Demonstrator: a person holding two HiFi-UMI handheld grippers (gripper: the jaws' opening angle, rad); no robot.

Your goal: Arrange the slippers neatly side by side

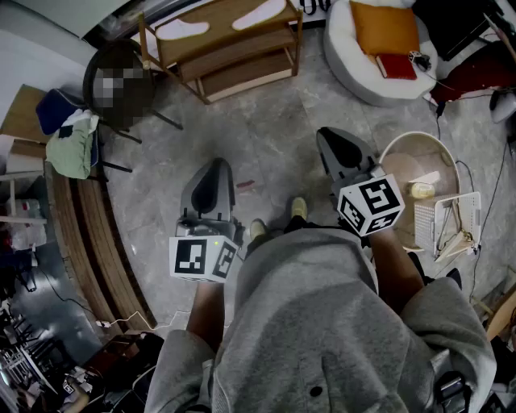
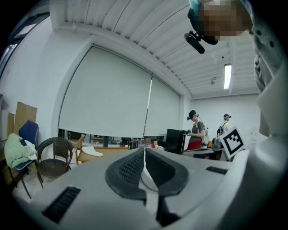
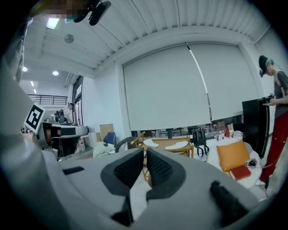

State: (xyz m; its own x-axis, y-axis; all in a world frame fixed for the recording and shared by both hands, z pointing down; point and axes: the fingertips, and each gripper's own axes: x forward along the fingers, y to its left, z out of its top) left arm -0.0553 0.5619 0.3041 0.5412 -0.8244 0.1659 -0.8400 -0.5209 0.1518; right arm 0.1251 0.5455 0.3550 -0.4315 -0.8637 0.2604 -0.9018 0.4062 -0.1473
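**Fig. 1. Both claws closed; slippers on the rack**

My left gripper [image 2: 144, 156] and my right gripper [image 3: 145, 157] are each pressed together on nothing. Their dark ribbed rubber pads [image 2: 129, 169] meet along a thin seam (smooth grey moulded shells lie behind them). Both claws hang above the mottled grey stone floor [image 1: 266, 129]. One white slipper [image 1: 184, 29] and a second white slipper [image 1: 260, 14], both flat rounded ovals, lie apart on the top board of the tiered wooden rack [image 1: 228, 22], well ahead of both claws.
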